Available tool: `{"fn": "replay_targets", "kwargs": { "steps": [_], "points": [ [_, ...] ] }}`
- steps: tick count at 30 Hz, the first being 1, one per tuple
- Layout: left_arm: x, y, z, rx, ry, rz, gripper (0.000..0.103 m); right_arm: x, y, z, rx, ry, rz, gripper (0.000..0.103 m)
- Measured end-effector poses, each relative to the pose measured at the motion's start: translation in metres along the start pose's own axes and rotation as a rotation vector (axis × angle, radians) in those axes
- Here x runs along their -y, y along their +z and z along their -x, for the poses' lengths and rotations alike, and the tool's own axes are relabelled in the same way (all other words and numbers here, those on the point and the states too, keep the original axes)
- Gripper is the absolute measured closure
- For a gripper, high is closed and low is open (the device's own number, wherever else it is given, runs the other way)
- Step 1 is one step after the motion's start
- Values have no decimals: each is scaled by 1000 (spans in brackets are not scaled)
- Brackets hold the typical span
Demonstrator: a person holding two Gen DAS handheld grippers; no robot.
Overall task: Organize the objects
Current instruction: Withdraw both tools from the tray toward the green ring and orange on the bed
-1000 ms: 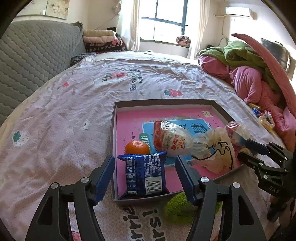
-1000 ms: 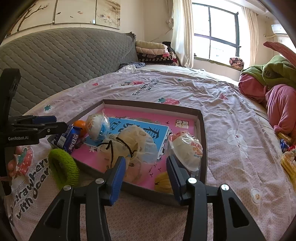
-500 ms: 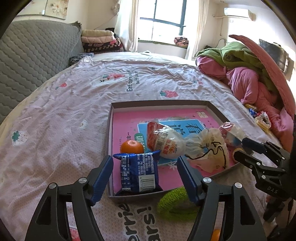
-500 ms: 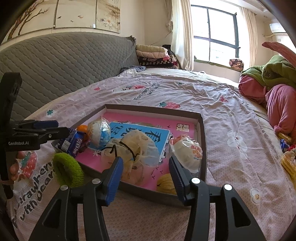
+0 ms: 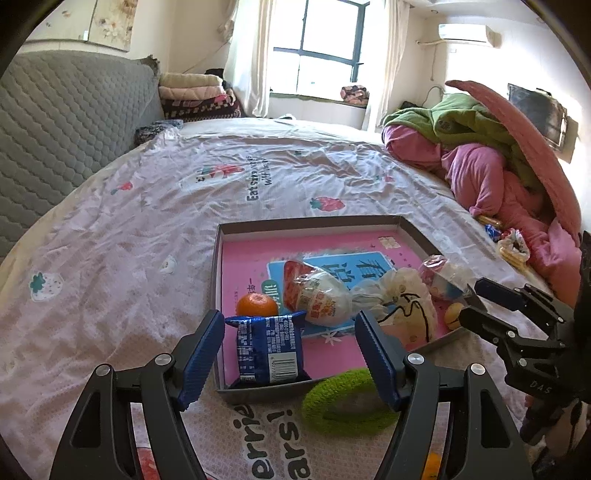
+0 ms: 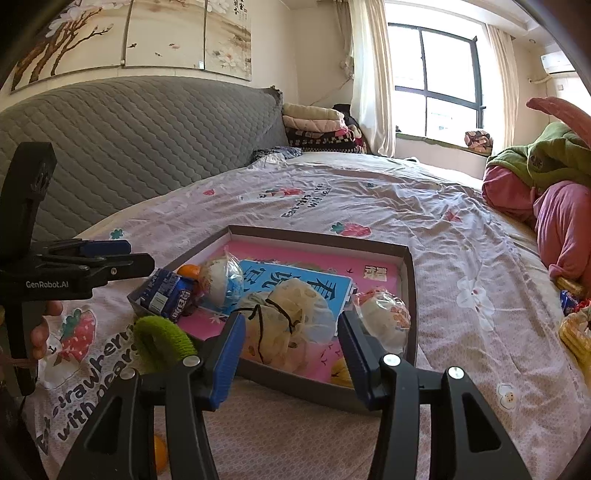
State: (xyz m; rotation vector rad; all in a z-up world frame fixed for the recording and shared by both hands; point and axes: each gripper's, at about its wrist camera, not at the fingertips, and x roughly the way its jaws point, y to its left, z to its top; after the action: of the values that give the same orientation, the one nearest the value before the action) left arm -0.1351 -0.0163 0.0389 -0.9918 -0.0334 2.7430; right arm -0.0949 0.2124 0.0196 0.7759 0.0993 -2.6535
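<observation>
A grey quilted headboard (image 6: pixel 122 147) stood behind the bed, with folded blankets (image 6: pixel 317 127) stacked beside it. A window (image 5: pixel 319 48) with curtains (image 6: pixel 371 74) faced the bed. Pink and green bedding (image 5: pixel 476 147) lay heaped at the right edge.

Bed: wide, under a pale pink sheet (image 5: pixel 155 206) printed with strawberries and lettering.
Headboard: grey quilted panel (image 6: pixel 122 144) along the wall.
Wall art: painted blossom panels (image 6: pixel 147 33) above it.
Window: dark-framed (image 6: pixel 436 74), cream curtains (image 6: pixel 369 74), strong daylight.
Corner: folded blankets (image 5: pixel 195 94) stacked.
Right side: heaped pink and green bedding (image 5: pixel 480 155).
High wall: air conditioner (image 5: pixel 467 33).
</observation>
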Motion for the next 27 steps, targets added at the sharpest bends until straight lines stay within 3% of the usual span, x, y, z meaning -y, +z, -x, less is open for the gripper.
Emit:
{"fn": "replay_targets", "kwargs": {
  "steps": [10, 20, 24, 27],
  "points": [
    [-3, 2, 12, 33, -12, 14, 28, -8, 5, 22, 72, 30, 16, 32],
    [1, -2, 21, 48, -8, -4, 28, -12, 6, 36, 126, 29, 14, 31],
    [3, -3, 25, 60, -3, -7, 28, -11, 7, 48, 176, 27, 3, 23],
    [4, -5, 29, 60, -6, -5, 28, -16, 8, 56, 202, 39, 14, 23]
  ]
}}
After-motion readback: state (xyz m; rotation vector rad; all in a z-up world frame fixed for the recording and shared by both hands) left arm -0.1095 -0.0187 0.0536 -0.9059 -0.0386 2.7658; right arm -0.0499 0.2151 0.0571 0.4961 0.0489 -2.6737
